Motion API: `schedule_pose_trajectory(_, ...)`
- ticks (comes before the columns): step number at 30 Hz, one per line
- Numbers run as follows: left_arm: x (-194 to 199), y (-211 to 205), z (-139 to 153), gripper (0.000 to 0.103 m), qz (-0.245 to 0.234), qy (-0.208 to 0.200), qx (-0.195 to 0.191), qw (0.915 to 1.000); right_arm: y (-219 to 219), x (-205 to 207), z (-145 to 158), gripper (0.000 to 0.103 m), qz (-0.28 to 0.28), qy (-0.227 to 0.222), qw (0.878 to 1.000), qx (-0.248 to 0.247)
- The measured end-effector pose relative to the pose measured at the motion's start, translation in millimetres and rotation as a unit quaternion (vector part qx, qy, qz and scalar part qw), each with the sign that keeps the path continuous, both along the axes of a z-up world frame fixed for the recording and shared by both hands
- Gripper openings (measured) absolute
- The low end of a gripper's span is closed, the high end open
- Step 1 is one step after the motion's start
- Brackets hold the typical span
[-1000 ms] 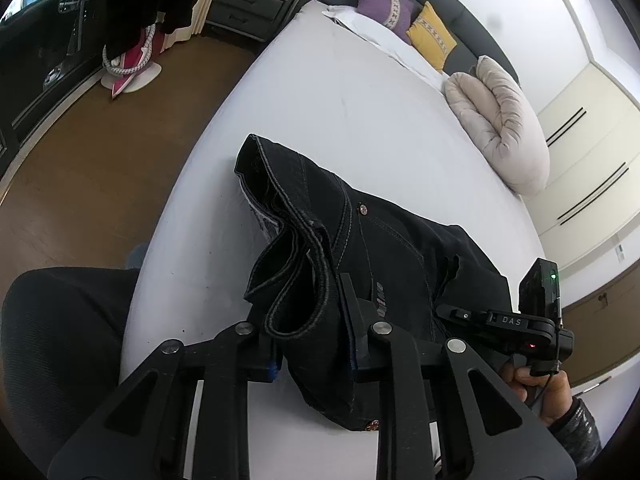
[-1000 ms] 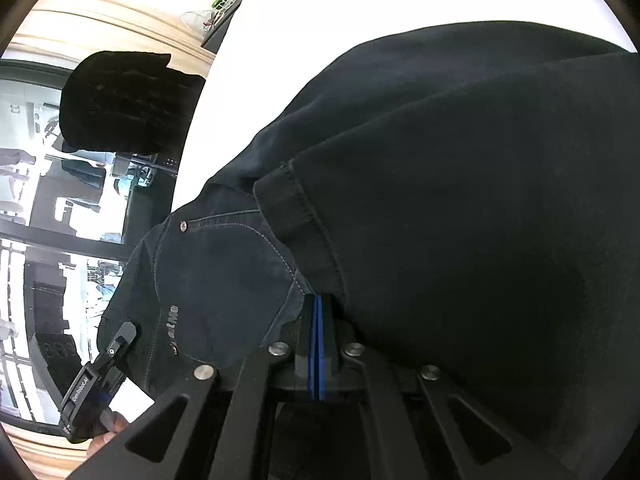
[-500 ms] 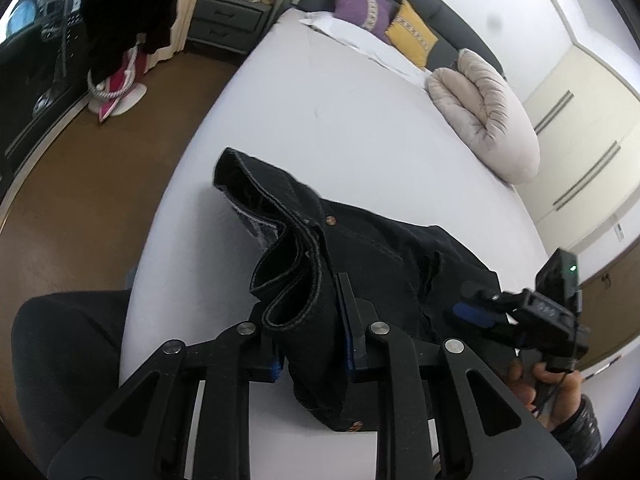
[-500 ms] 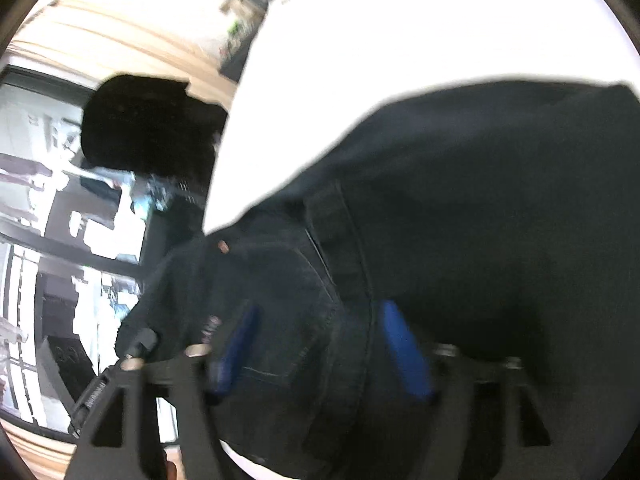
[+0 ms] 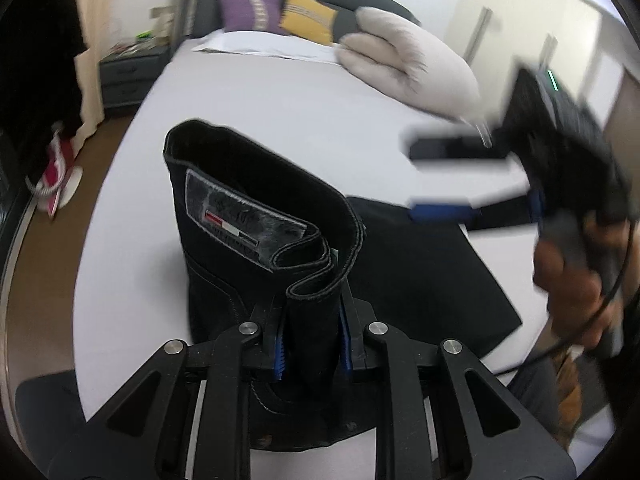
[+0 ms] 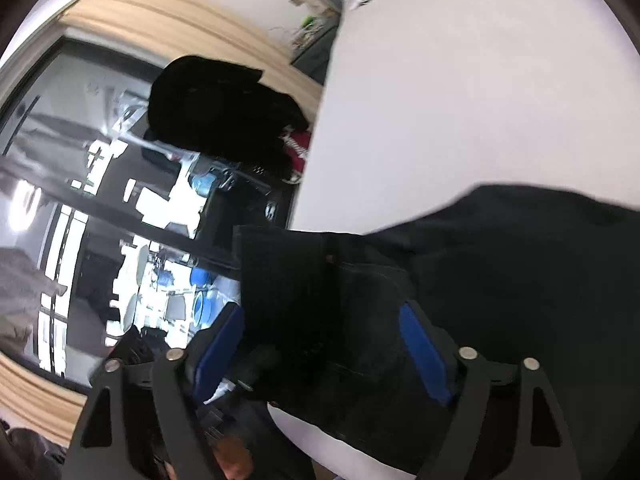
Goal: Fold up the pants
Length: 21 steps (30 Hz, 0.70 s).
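- Black denim: one pair of pants (image 5: 256,216) lies on the bed (image 5: 280,108), near its foot edge, with the waistband lifted upright and the inside label showing.
- Two grippers: the left gripper (image 5: 312,344) has its blue-padded fingers (image 5: 279,354) clamped on a fold of the waistband; the right gripper (image 6: 320,344), blurred in the left wrist view, has just been opening, and its fingers (image 6: 424,352) stand wide apart above the cloth, not pressing it.
- Cushions counted: one purple cushion (image 5: 250,14), one yellow cushion (image 5: 306,20), one large beige pillow (image 5: 412,60), all at the head of the bed.
- One grey nightstand (image 5: 128,76) stands beside the bed on a brown wooden floor (image 5: 44,264); pale wardrobe doors (image 5: 532,28) line the far wall.
- The white sheet is bare between the pants and the cushions, leaving broad open room there.
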<state>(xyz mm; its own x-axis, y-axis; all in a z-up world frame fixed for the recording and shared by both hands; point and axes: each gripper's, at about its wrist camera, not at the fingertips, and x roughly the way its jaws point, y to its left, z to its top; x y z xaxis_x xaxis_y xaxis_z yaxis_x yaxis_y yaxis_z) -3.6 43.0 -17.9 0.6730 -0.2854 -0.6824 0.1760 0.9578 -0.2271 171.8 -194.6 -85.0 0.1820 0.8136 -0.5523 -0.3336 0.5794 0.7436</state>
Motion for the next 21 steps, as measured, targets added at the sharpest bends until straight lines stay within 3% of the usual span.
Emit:
schedule_pose_trajectory(5, -8, -20, -8, 0.018, -0.021, -0.009, 0.025, 0.9994, 51, 8, 4, 0.089, 0.081, 0.01, 0.996, -0.042)
schedule_pose_trajectory(9, -16, -29, -12, 0.018, -0.033, -0.018, 0.035, 0.9987, 77, 13, 3, 0.089, 0.105, 0.012, 0.99, -0.088)
schedule_pose_trajectory(15, -17, -21, -13, 0.018, -0.041, -0.029, 0.027, 0.9984, 114, 8, 1, 0.087, 0.136, -0.002, 0.969, -0.205)
schedule_pose_trajectory(21, -26, -17, -11, 0.018, -0.06, -0.042, 0.019, 0.9971, 116, -4, 6, 0.048, 0.152, -0.03, 0.95, -0.271)
